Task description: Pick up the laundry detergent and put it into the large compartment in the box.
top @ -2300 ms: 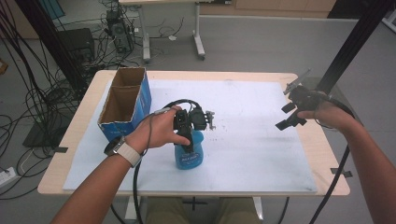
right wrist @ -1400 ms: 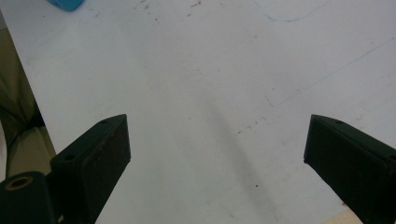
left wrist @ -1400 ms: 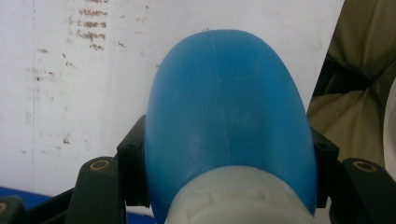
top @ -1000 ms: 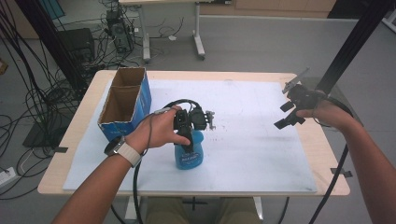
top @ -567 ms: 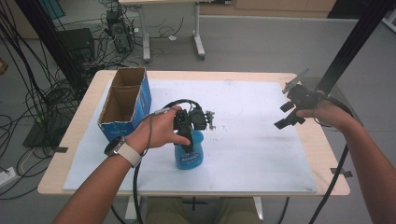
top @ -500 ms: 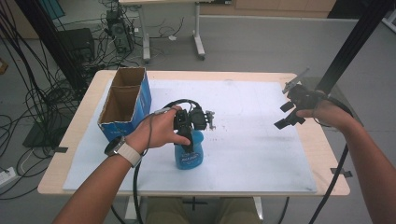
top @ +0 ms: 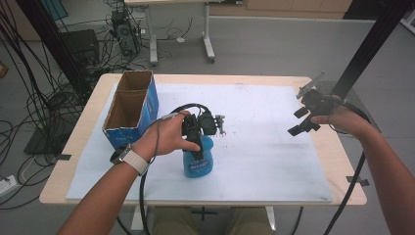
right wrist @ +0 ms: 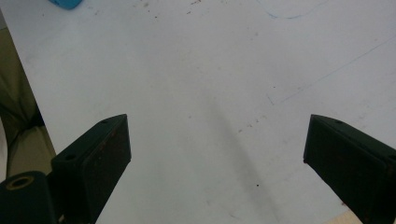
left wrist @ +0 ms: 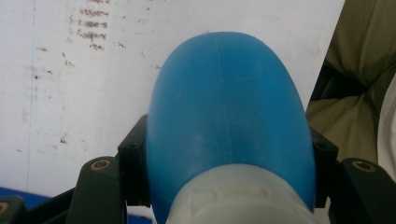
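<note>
A blue plastic spray bottle (top: 198,164) stands upright on the surface (top: 274,161), close to the near edge and a bit left of the middle. The bottle is smooth and round, wide at the bottom and thin at the neck, with a label on its front. The left gripper (top: 195,139) comes down on it from above and is closed tight around its upper part, with the person's left hand (top: 166,139) wrapped around the gripper.

The surface is a flat wooden table top with a white sheet over most of it. The sheet has small brown specks and faint pen lines. A blue cardboard box (top: 131,107) sits by the far left corner. It is long, open on top, brown inside, and split into two parts.

The right gripper (top: 304,120) is near the right edge, well apart from the bottle. Its two black blocky jaws stand wide apart with nothing between them.

The high view shows the whole bottle, the box, both arms and the black cables. The left gripper view looks down over the bottle's (left wrist: 229,126) rounded blue shoulder and its pale collar, with a black pad pressed on each side. The right gripper view shows the white sheet (right wrist: 210,84) up close, and a tiny bit of blue at the top left edge.
</note>
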### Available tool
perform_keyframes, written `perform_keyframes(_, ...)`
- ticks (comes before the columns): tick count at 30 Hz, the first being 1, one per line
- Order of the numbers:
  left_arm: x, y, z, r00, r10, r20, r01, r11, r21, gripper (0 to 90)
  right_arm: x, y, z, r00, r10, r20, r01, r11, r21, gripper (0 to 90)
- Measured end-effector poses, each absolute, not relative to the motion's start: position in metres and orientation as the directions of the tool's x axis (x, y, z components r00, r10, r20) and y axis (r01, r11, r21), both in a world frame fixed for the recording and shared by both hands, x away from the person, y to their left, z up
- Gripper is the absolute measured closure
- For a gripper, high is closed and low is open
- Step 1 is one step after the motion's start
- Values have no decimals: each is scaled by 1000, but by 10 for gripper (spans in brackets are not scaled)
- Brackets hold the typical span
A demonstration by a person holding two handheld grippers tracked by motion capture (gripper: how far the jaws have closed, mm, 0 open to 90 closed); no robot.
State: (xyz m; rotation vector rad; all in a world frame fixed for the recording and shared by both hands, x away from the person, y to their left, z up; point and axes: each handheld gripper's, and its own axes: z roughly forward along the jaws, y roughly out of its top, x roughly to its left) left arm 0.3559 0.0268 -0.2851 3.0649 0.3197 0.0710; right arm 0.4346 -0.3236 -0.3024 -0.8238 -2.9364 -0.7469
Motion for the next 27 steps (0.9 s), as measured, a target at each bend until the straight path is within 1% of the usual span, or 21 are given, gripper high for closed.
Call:
perform_keyframes(13,357,27,-284,975,221,38,218,-973,81,375,434,-323,-302,-862,491,126,491,749,444,72)
perform_keyframes(17,357,26,-284,973,226,43,223,-972,70,375,433,-324,-302,-862,491,126,491,748,446,72)
perform_keyframes(27,353,26,-265,956,288,47,283,-955,94,375,431,-326,-302,-861,493,127,493,747,447,72)
